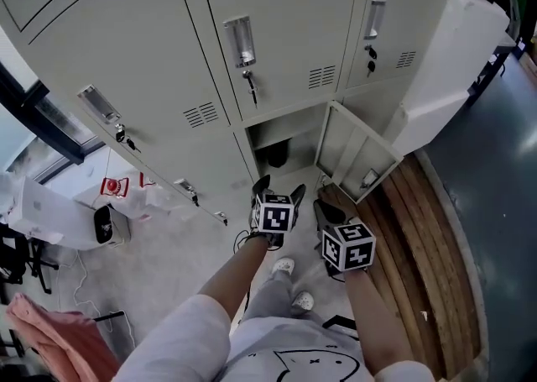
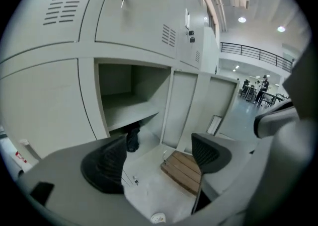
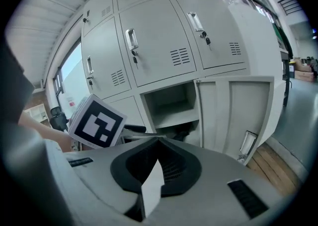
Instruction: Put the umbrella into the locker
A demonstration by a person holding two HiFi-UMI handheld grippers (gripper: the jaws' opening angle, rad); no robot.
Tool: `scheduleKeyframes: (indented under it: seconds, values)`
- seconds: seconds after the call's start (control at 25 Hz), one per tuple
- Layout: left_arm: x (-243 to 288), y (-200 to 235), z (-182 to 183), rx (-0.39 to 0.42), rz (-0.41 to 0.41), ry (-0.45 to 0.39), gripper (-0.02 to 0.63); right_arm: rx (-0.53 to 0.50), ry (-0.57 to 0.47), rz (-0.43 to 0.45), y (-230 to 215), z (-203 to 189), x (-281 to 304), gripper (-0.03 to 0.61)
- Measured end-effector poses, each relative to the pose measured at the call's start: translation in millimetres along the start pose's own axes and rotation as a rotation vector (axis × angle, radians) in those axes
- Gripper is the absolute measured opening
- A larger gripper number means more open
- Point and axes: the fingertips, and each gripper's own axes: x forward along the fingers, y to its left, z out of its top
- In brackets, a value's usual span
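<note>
The dark folded umbrella lies in the open bottom locker, under its shelf; it also shows as a black shape in the left gripper view. The locker door stands swung out to the right. My left gripper hangs in front of the opening, its jaws open and empty. Beside it on the right, my right gripper has its pads closed together with nothing in them. Both grippers are clear of the umbrella.
Closed locker doors with handles and hanging keys surround the open one. A wooden platform lies right of the door. The person's shoes stand on the floor below. A white appliance and pink cloth sit far left.
</note>
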Motion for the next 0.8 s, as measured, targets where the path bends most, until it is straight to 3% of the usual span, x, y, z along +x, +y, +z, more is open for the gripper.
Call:
scheduleKeyframes:
  seconds: [0.2,0.36,0.56,0.68,0.8]
  values:
    - [-45,0,33,-0.014,-0.013,-0.104,0.366,-0.002,-0.050,0.024,9,23,-21,0.015]
    - [-84,-9,62,0.013,-0.028,-0.212,0.360,-0.043,-0.093,0.069,25,43,-36,0.015]
    - [-132,-27,85,0.122,-0.037,-0.323,0.220,-0.199,-0.144,0.089,47,52,-56,0.014]
    - [-149,-31,86,0.158,-0.002,-0.337,0.009,-0.297,-0.148,0.097,61,56,-63,0.014]
    - [-158,-43,83,0.145,-0.045,-0.345,0.009,-0.331,-0.140,0.107,68,56,-68,0.014]
